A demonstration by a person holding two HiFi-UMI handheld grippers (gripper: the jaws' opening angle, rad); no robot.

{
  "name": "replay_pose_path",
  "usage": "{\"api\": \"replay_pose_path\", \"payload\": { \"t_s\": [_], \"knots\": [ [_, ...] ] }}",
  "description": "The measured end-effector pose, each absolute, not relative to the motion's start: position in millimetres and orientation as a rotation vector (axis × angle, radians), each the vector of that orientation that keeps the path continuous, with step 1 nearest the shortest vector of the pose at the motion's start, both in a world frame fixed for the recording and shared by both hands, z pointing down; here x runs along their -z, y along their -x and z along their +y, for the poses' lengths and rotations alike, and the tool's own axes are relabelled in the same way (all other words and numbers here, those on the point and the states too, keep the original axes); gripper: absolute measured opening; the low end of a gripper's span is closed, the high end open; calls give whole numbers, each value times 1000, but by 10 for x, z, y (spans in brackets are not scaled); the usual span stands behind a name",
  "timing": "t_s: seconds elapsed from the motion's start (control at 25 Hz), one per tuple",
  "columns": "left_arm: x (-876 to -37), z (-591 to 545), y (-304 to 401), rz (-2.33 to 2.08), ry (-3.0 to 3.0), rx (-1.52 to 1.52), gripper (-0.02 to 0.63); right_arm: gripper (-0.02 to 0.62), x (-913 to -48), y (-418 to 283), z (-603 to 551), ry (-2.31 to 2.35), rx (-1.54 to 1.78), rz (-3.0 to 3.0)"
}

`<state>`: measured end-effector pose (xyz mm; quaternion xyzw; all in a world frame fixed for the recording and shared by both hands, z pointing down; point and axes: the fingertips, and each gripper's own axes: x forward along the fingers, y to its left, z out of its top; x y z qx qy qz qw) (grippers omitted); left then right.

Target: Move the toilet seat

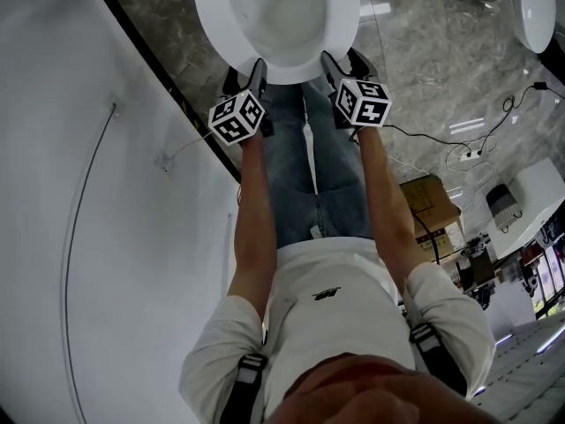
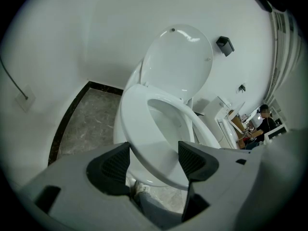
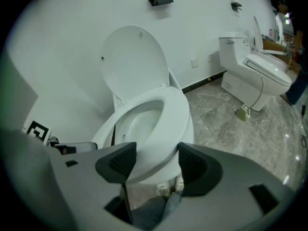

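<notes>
The left tool (image 2: 154,160) stands wide open, and the front rim of the toilet seat (image 2: 139,129) lies in the gap between its pads without being pinched. The right tool (image 3: 155,162) is just as wide, straddling the same rim a little further right. The seat rests low over the bowl, apparently tipped slightly off it, and the lid (image 2: 178,61) stands upright against the far wall.

The risk, as I judge it, is the smooth, curved rim. With the jaws spread sideways rather than closed across its thickness, it could slide out and drop onto the bowl.

In the head view both forearms reach straight forward and down, nearly parallel, just ahead of the person's knees.
</notes>
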<state>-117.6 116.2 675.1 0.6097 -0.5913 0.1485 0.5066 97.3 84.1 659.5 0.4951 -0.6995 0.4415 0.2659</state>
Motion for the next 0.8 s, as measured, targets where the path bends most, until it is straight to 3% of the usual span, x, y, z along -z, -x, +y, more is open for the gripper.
{"api": "replay_pose_path", "payload": {
  "t_s": [0.8],
  "knots": [
    [-6329,980,1213,-1456,-1496,-279,319,287,-6125,-949,660,-1363,-1180,-1946]
  ]
}}
